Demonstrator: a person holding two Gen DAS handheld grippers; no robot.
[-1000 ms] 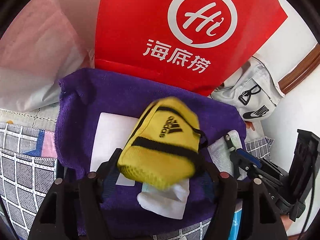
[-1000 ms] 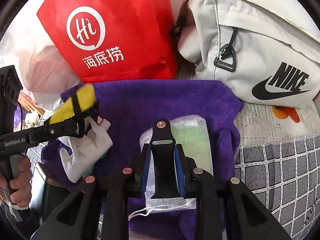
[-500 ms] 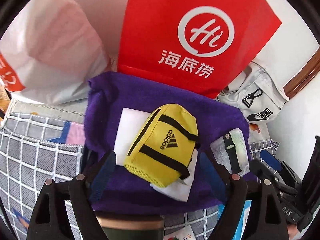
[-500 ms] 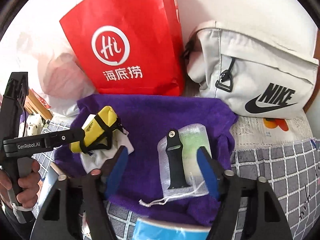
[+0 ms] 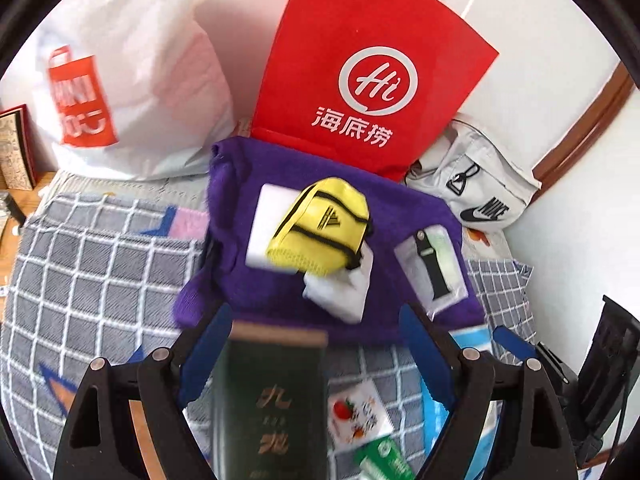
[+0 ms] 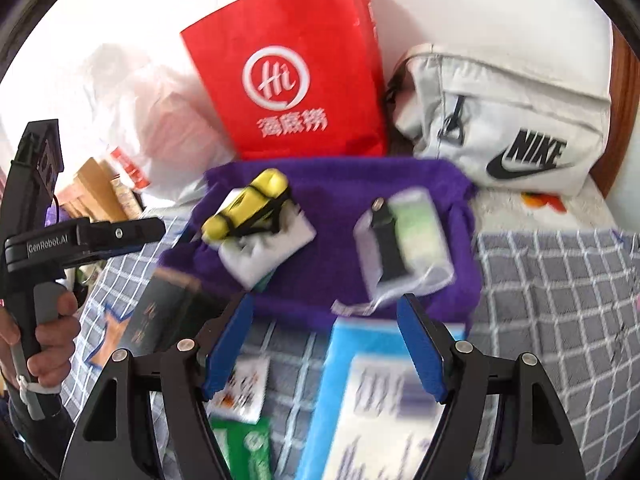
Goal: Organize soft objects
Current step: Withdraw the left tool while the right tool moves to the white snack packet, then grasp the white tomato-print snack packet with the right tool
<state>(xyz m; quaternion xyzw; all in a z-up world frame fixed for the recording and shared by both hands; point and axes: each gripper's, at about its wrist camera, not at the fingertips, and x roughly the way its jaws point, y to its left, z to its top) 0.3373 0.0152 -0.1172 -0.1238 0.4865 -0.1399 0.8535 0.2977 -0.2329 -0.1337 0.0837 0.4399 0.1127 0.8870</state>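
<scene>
A purple towel [image 5: 256, 292] [image 6: 332, 192] lies on the checked cloth. On it rest a yellow Adidas pouch [image 5: 320, 226] [image 6: 250, 206] over a white foam piece [image 5: 340, 292] [image 6: 264, 256], and a mesh bag with a black strap [image 5: 434, 268] [image 6: 400, 248]. My left gripper [image 5: 316, 344] is open and empty, pulled back over a dark green box [image 5: 268, 404]. My right gripper [image 6: 324, 344] is open and empty, in front of the towel over a blue packet [image 6: 372, 400]. The left gripper's body also shows in the right wrist view [image 6: 84, 236].
A red paper bag [image 5: 368, 76] [image 6: 296, 76], a white plastic bag [image 5: 120, 92] and a grey Nike bag [image 5: 480, 188] [image 6: 508, 128] stand behind the towel. Small sachets [image 5: 356, 412] and a green packet [image 6: 248, 448] lie near the front.
Both grippers have let go and drawn back from the towel. The yellow pouch and the mesh bag now rest on the towel, farther from the fingers.
</scene>
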